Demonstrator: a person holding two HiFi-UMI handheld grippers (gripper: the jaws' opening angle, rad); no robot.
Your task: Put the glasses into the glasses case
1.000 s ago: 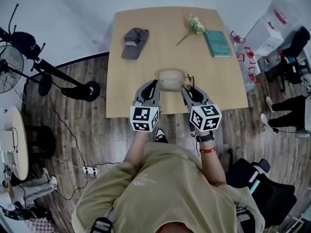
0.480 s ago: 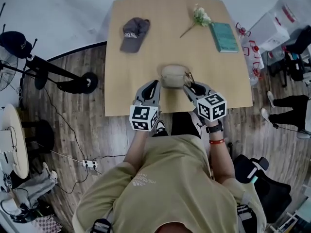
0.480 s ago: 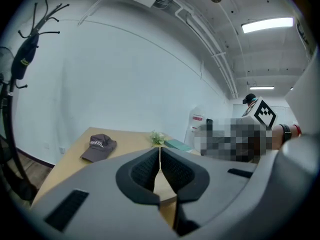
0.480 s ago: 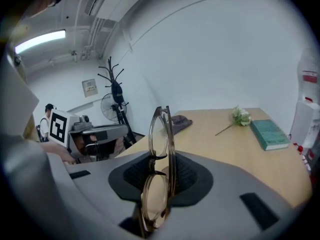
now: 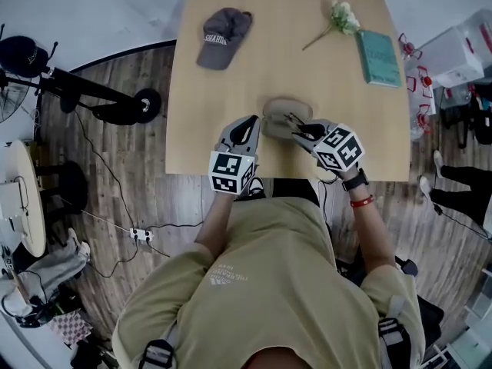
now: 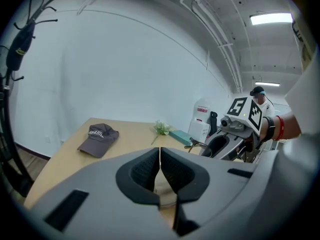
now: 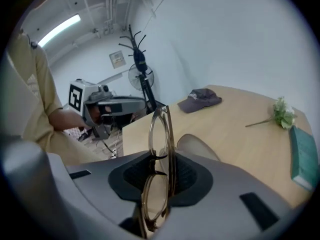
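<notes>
The beige glasses case [image 5: 283, 112] lies on the wooden table [image 5: 231, 91] near its front edge. My right gripper [image 5: 302, 129] is shut on the glasses [image 5: 296, 120], which hang just over the case's right end. In the right gripper view the brown-rimmed glasses [image 7: 171, 151] stand on edge between the pads [image 7: 185, 176], with the case [image 7: 200, 146] right behind them. My left gripper [image 5: 254, 121] is at the case's left edge with its pads together. In the left gripper view the case [image 6: 162, 189] shows just beneath the closed left gripper [image 6: 159, 159].
A grey cap [image 5: 223, 37], a flower sprig [image 5: 338, 18] and a teal book [image 5: 379, 56] lie at the table's far side. A fan stand [image 5: 100, 106] is on the floor to the left. Chairs and storage bins [image 5: 461, 52] crowd the right.
Both grippers have come down toward the case. The right one has tipped downward and swung the glasses over the case's right end. The case has stayed in place.
</notes>
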